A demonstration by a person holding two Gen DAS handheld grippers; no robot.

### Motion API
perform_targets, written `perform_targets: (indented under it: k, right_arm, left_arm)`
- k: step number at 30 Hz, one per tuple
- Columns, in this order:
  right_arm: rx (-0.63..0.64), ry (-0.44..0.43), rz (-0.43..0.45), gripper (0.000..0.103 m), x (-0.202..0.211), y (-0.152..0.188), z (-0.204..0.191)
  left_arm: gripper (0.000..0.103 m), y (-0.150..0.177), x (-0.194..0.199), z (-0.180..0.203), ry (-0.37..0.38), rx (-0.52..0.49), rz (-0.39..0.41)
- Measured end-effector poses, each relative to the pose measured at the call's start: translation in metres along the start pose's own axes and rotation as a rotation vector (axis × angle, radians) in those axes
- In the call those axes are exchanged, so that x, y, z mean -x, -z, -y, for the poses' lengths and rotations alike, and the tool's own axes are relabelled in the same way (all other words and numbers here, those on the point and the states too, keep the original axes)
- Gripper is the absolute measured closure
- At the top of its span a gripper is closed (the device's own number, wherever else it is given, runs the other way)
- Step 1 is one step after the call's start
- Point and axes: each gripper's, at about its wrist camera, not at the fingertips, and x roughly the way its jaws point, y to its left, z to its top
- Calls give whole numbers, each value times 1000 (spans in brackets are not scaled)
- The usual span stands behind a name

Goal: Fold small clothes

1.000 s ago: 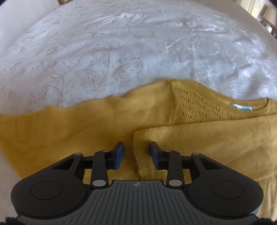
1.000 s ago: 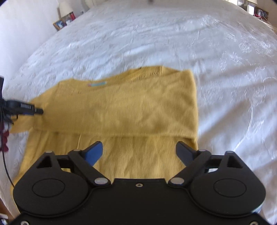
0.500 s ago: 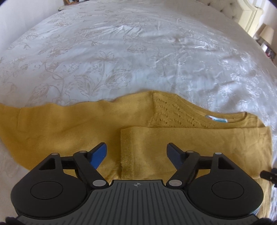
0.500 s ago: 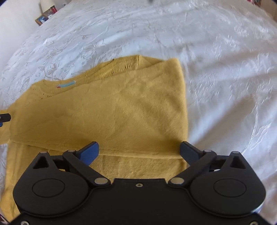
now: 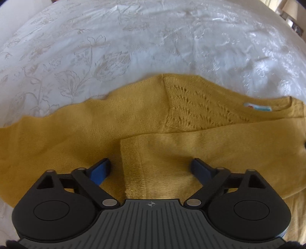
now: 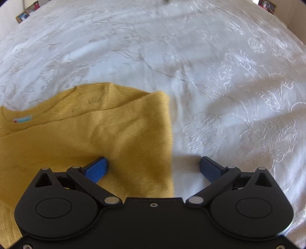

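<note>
Left tongs (image 5: 151, 168) hanging spread wide and released, gripping nothing, blue-padded fingers (image 5: 99, 169) poised low over the mustard-yellow knitted sweater (image 5: 80, 130). Straddling the short vertical edge of the folded-over sleeve end (image 5: 172, 153), left finger over the single layer beneath, right finger over the folded panel. Whether touching the knit or just above it: cannot tell.

Right tongs (image 6: 153, 168) likewise gaping, released, holding nothing. Left blue finger (image 6: 96, 169) sitting over the sweater (image 6: 86, 138), right dark finger over the white embroidered bedspread (image 6: 229, 86), the garment's straight right-hand fold edge running between the two.

Lying flat on the bed, that sweater, partly folded. Spreading across the lower half of the left wrist view, one sleeve stretching away to the left, a lace-pattern knitted panel (image 5: 193, 107) showing near the shoulder, and a small white-and-turquoise neck label (image 5: 257, 107) sitting at the neckline toward the right. Showing in the right wrist view as a doubled layer with its upper corner just beside bare bedspread, the same label (image 6: 22, 119) lying at the far left.

Filling everything beyond the garment in the left view, the bedspread (image 5: 133, 42), floral stitching catching the light. Standing at the far upper-left corner of the right wrist view, small framed pictures (image 6: 23, 16), well apart from the sweater.
</note>
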Motion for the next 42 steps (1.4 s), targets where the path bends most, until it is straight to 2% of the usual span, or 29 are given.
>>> perform_targets:
  k: [4,8,12,16,19,21,23,25,30,34,38,42]
  right_arm:
    - [-1,8,23,1,19,3,4]
    - [-60,-41,63,1,53,21,14]
    - [-76,-103,39,1,77,57,13]
    - [-85,-142,-37,1,88,102,10]
    - [-65,-98,-102,1,91,137,12]
    - [-63,-25,-143,1,91,158,18]
    - [-100,43,-171,1,90,174,30]
    - [-139,87,-177,1,93,182,40]
    - [-143,113,-126,1,111,185,35]
    - [-143,51,-78,1,127,196,16]
    - [-98,65,-128,1,116,220,4]
    - [-125,105,-194,1,108,240,8]
  left_arm:
    - [7,-3,11,-6,8,-8,6]
    - [7,8,41,-16,42,26,42]
    - [7,35,68,-19,76,18,41]
    - [7,74,81,-20,93,8,-2]
    - [7,107,82,-23,97,1,-59]
    - [7,129,80,-27,78,-8,-95]
    - [6,149,75,-34,51,-15,-127]
    - [6,161,76,-43,52,-19,-123]
    - [6,166,86,-58,76,-10,-112]
    - [6,180,92,-65,105,1,-103]
    - [5,197,95,-68,120,-9,-98]
    - [5,214,104,-77,120,23,-100]
